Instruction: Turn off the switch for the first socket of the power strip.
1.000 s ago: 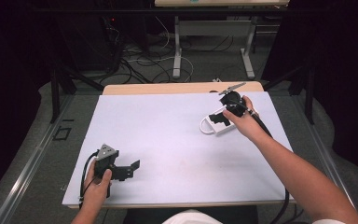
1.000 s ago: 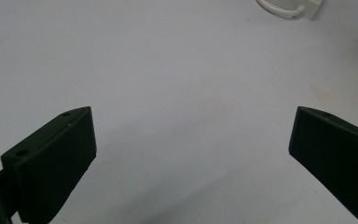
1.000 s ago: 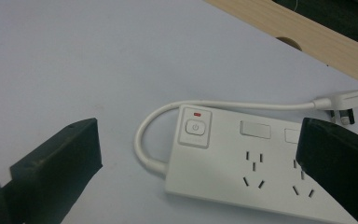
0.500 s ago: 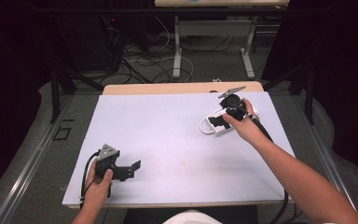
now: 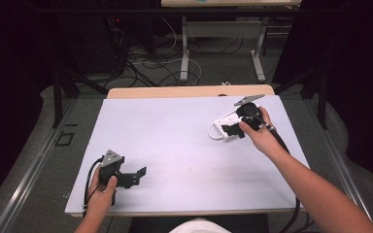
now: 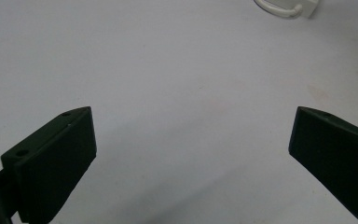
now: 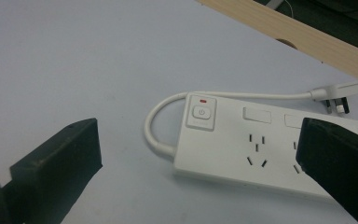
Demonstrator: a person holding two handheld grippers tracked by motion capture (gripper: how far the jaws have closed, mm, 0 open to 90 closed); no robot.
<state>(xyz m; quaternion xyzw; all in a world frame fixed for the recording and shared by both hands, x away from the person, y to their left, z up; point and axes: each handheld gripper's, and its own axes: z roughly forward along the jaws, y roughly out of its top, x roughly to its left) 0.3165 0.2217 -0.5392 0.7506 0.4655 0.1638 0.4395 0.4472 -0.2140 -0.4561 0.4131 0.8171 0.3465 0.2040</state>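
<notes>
A white power strip lies at the far right of the white tabletop, with its short cord looped at the left end. In the right gripper view the strip shows a power button with a red mark, sockets, and a plug lying behind it. My right gripper hovers just over the strip, open, and its jaws straddle the button end without touching. My left gripper stands open near the front left, with nothing between its jaws. The cord loop shows far off.
A bare wooden strip runs along the table's far edge. Beyond it are table legs and cables on the floor. The person's right forearm crosses the front right of the table.
My right gripper has come a little nearer and lower over the power strip. The left gripper has hardly moved.
</notes>
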